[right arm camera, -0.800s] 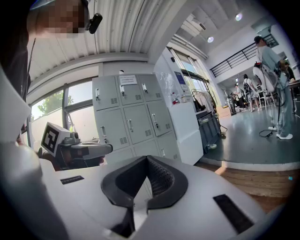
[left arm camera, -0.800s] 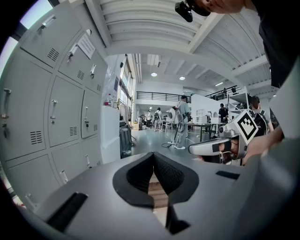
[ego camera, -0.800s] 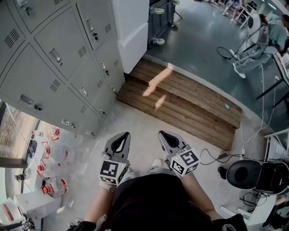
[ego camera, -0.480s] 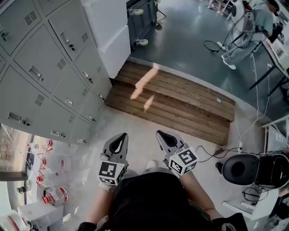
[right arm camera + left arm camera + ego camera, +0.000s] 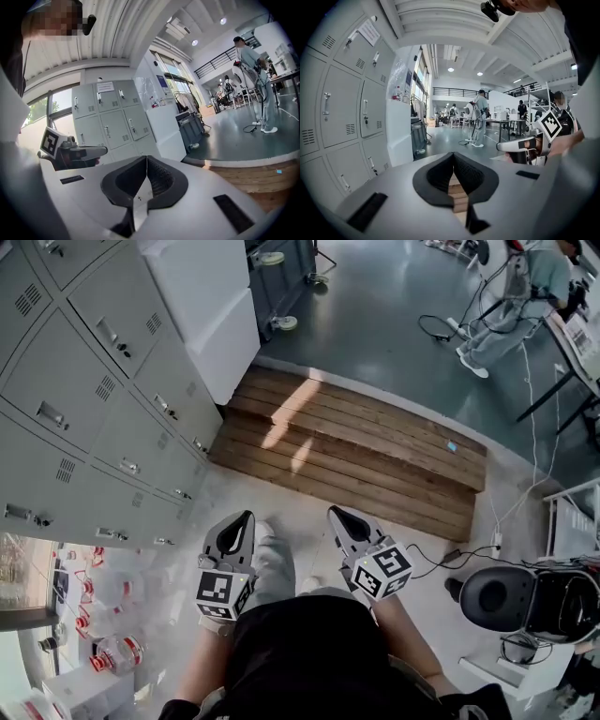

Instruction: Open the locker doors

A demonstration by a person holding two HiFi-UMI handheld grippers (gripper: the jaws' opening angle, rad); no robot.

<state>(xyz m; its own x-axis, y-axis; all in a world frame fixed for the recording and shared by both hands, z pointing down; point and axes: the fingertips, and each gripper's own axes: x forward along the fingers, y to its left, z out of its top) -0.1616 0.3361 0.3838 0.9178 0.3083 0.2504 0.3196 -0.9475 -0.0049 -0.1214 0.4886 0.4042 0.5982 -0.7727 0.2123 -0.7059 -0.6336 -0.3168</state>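
Note:
A bank of grey lockers fills the upper left of the head view, every visible door closed, each with a small handle. Both grippers are held low in front of the person's body, well short of the lockers. My left gripper is shut with nothing between its jaws. My right gripper is shut and empty too. In the left gripper view the lockers stand at the left, past the closed jaws. The right gripper view shows the lockers ahead and the closed jaws.
A white cabinet adjoins the lockers. A low wooden platform lies ahead on the floor. Water bottles sit at lower left, a black round stool and cables at right. A person stands far right.
The head view has shifted, so the lockers sit further left in the picture. A leg in light trousers has stepped forward between the grippers. Both grippers stay shut.

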